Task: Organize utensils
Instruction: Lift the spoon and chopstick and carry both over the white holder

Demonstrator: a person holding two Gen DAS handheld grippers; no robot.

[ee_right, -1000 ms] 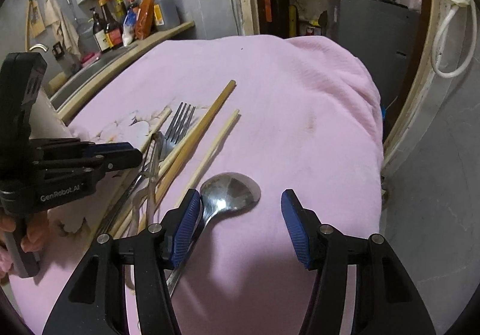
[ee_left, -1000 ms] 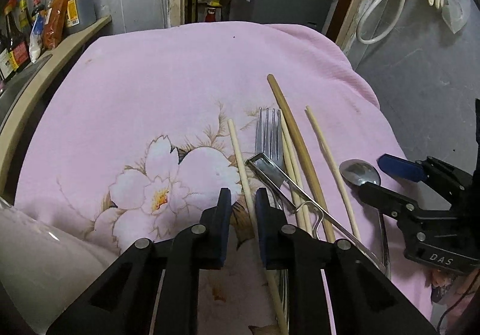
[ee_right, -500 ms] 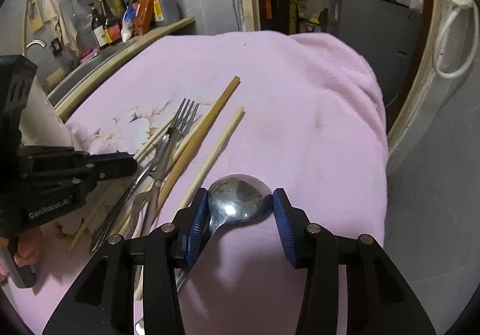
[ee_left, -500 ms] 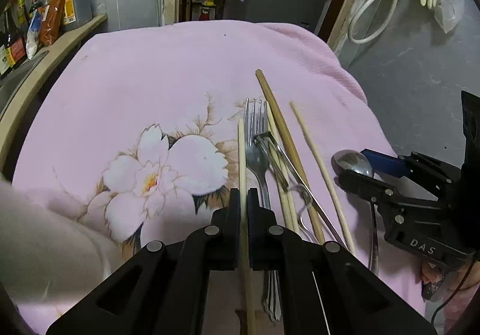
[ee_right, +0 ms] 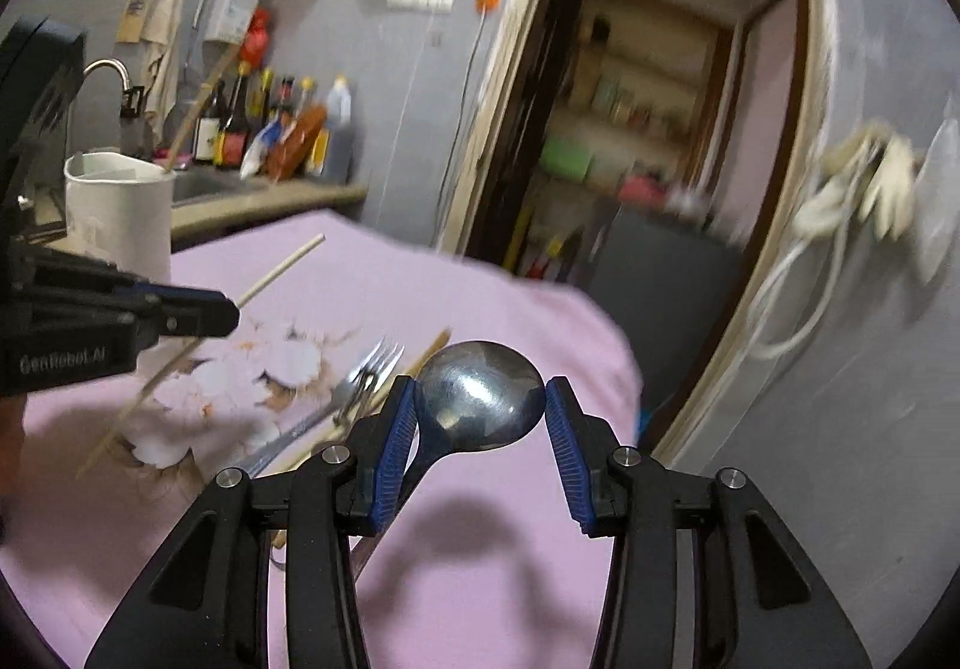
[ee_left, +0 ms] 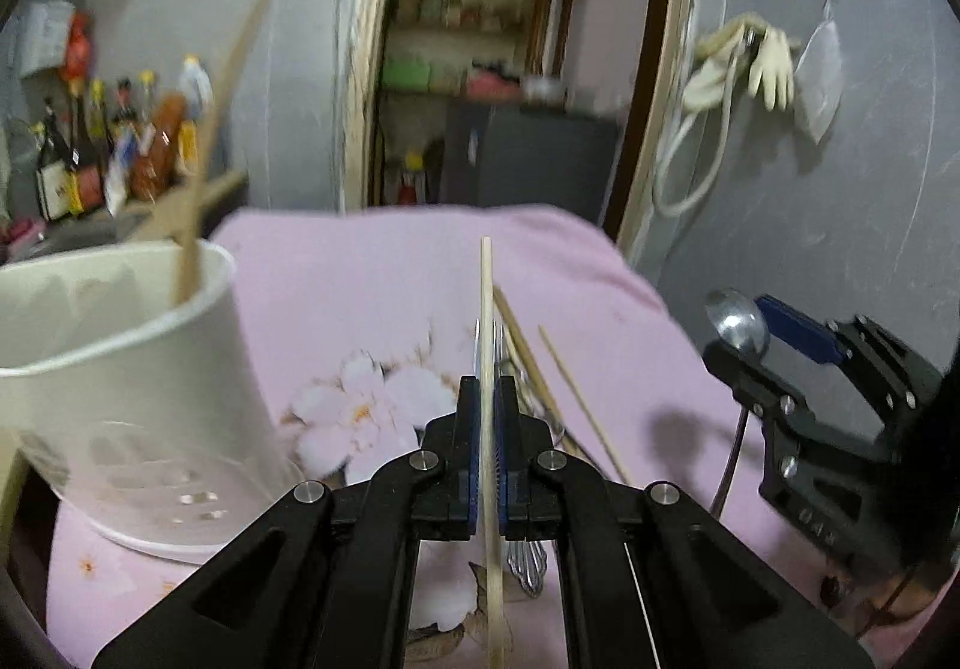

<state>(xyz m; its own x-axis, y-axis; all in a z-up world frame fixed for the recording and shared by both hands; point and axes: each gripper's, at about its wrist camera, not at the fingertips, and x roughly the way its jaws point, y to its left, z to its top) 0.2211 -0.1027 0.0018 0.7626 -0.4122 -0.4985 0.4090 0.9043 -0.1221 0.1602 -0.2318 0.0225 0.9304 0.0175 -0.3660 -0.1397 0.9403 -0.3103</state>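
- Pale wood between black jaws: the left gripper (ee_left: 487,453) is pinching a chopstick (ee_left: 487,345), jaws pressed tight on its middle, shaft running straight ahead along the fingers.
- Over on the right, the right gripper (ee_right: 480,429) pinches the spoon (ee_right: 480,399) by its bowl, a blue pad on either edge, handle trailing down toward the pink cloth (ee_right: 492,303).
- Both pieces ride above the cloth, by the look of the shadows.
- White utensil holder (ee_left: 126,369) stands on the near left, one stick already leaning inside.
- The key relation: holder lies left of the left jaws, so that hand is nearer; the chopstick's long axis points away, so I'd judge it needs tipping upright first.
- Fork (ee_right: 369,375) and more chopsticks (ee_left: 576,399) lie waiting mid-cloth.
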